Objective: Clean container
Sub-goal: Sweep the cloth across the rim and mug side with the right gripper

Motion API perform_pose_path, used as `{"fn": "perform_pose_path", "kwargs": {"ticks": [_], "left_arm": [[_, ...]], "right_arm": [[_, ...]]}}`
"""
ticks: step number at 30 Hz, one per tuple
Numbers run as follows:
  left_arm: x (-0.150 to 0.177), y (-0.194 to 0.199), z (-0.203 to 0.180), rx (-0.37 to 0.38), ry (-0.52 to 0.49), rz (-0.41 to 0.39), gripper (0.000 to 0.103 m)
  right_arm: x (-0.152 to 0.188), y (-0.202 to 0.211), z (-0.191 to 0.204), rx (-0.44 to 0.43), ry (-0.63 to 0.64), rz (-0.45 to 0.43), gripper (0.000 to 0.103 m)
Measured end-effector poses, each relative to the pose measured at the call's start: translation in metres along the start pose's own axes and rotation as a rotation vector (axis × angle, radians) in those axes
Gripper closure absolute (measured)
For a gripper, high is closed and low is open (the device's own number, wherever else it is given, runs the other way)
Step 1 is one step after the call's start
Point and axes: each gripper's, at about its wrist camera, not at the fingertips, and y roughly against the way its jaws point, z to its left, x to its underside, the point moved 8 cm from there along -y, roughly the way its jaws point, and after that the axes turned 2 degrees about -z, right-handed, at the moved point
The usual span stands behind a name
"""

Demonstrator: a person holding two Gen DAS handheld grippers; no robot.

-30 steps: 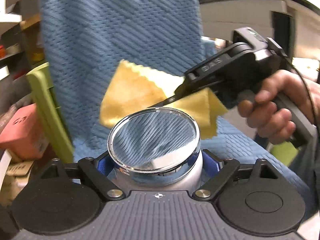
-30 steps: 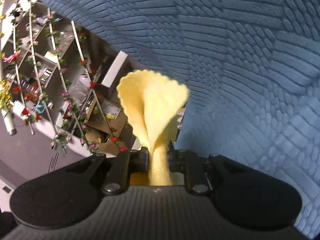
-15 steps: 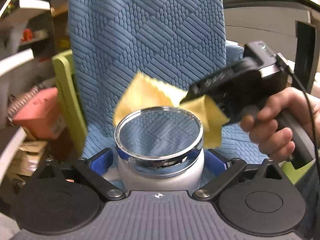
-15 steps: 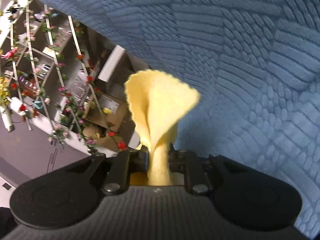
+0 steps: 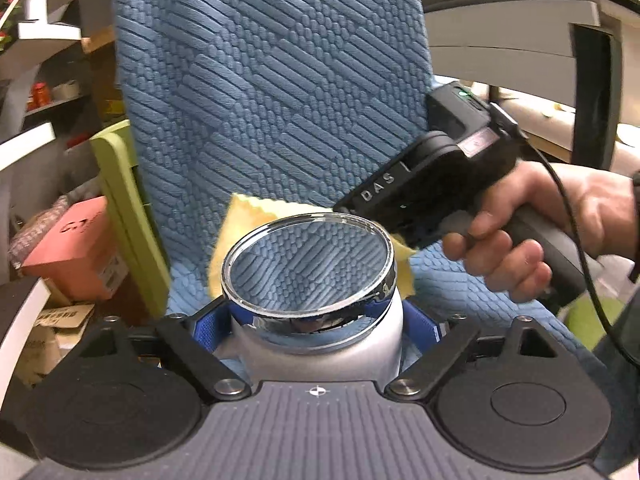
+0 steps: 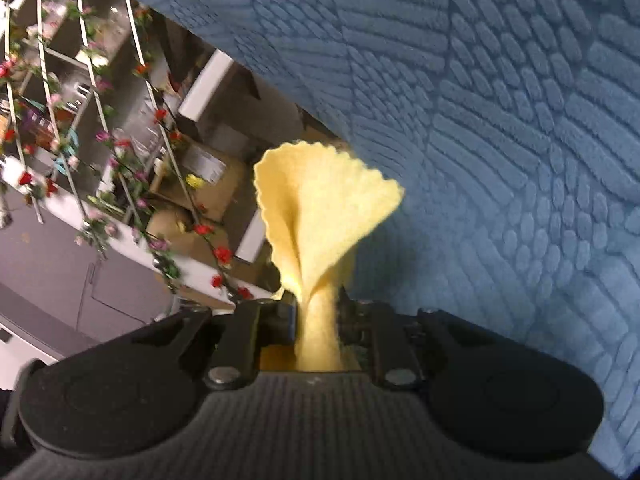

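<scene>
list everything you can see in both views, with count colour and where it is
container: 1, white with chrome-rimmed clear lid, between the left gripper's fingers
cloth: 1, yellow, pinched in the right gripper, behind the container
textured fabric: 1, blue, behind both grippers
box: 1, pinkish red, left
green panel: 1, lime, beside the fabric
flower garlands: several, red and pink, on shelving at left
left gripper: 1, black, shut on the container
right gripper: 1, black, shut on the cloth
hand: 1, on the right gripper's handle

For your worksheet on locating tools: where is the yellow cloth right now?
The yellow cloth is pinched in the right hand-held gripper; in the left wrist view it sits just behind the white jar's chrome rim.
</scene>
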Motion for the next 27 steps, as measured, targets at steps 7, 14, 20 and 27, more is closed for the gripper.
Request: {"fn": "perform_pose_path", "kwargs": {"ticks": [7,14,20,27], "left_arm": [[0.000,0.005,-0.002,0.095,-0.053,0.009,0.012],[-0.004,0.001,0.002,0.143,-0.071,0.006,0.012],[0.000,0.006,0.001,0.151,-0.069,0.003,0.012],[-0.001,0.006,-0.001,0.136,-0.061,0.002,0.012]], "right_arm": [[-0.008,-0.009,0.009,-0.081,0.000,0.023,0.085],[-0.012,-0.011,0.013,-0.116,-0.006,0.019,0.085],[-0.003,-0.022,-0.006,-0.044,-0.040,0.063,0.085],[-0.008,-0.009,0.007,-0.098,-0.028,0.023,0.085]]}}
